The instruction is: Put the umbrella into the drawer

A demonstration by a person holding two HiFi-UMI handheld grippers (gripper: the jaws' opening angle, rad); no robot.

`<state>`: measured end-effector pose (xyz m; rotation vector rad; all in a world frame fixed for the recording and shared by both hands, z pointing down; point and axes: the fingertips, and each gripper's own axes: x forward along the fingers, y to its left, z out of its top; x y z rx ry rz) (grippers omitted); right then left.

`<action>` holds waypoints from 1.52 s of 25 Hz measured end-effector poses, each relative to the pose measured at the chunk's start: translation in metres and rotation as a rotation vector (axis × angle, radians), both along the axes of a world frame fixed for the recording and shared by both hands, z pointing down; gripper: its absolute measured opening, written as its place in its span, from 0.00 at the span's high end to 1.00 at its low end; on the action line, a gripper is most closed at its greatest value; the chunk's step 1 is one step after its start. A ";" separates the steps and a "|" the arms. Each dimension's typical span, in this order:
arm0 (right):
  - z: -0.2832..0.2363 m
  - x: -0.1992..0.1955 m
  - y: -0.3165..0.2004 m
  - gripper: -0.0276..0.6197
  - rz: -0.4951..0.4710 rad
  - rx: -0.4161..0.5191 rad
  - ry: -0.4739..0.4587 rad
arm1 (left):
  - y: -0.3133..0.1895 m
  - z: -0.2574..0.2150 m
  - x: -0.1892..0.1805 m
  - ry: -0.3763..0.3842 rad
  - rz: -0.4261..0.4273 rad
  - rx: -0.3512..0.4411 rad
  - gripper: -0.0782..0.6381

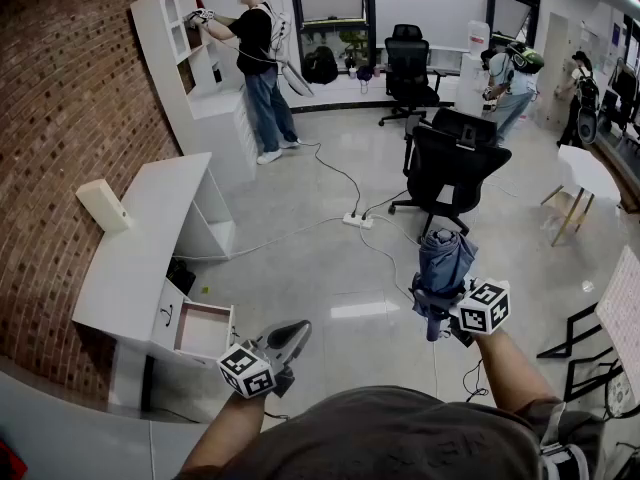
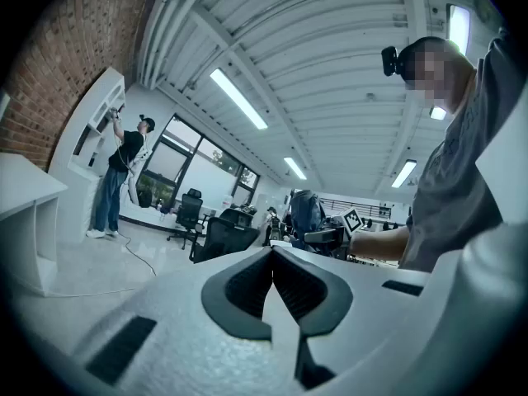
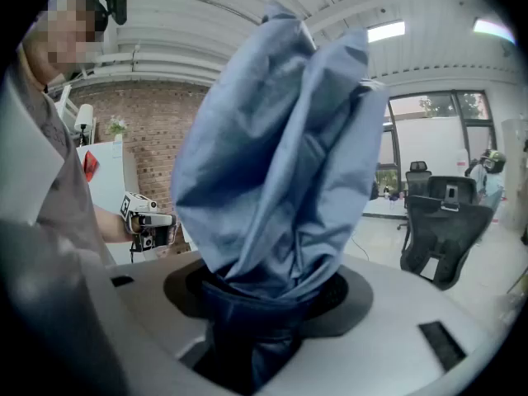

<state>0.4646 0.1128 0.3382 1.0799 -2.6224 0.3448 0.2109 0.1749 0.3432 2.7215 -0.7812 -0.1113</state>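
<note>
Room: office floor with a brick wall [image 1: 70,98] along the left and a white table [image 1: 130,268] standing against it.
Drawer: the drawer [image 1: 203,330] is pulled out of the table's near end, mouth facing up, low on the left of the head view.
Umbrella: the folded blue umbrella [image 1: 445,268] is up in the air over bare floor on the right, well apart from the drawer.
Right tongs: the right tongs [image 1: 447,315] are clenched round the umbrella's lower part, and the right gripper view shows the dark lower end pinched between the jaws while the fabric billows above.
Left tongs: the left tongs [image 1: 292,334] are closed on nothing, jaw tips meeting, as the left gripper view shows.
Key relation: the drawer lies to the left of the umbrella and nearer the person, with the left tongs sitting between the two.
Long axis: the umbrella runs away from the person, canopy end far and handle end near, roughly crosswise to the path it must travel.
Nearer hand: the left is closer to the drawer, but the right has the load.
Next move, my read: swing the right arm across to the left and bring the umbrella in line with the drawer before lowering it.
Watch for: loose fabric catching the drawer's rim.
</note>
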 end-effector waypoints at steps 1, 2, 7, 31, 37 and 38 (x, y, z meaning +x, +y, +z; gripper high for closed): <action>0.000 0.000 -0.001 0.59 -0.001 0.000 0.002 | -0.001 -0.001 0.000 -0.001 0.000 0.002 0.89; -0.001 0.000 -0.003 0.59 -0.003 0.001 0.003 | -0.003 -0.001 0.001 -0.001 0.000 0.003 0.89; -0.001 -0.001 -0.007 0.59 -0.014 0.005 0.011 | -0.006 -0.001 0.002 -0.001 -0.001 0.004 0.89; -0.007 0.085 -0.073 0.58 -0.096 0.012 0.038 | -0.065 -0.002 0.100 -0.005 -0.055 0.010 0.89; -0.009 0.112 -0.095 0.58 -0.138 0.015 0.052 | -0.078 -0.002 0.128 0.014 -0.103 0.002 0.89; -0.008 0.113 -0.099 0.58 -0.139 0.011 0.049 | -0.080 0.000 0.130 0.013 -0.106 -0.001 0.89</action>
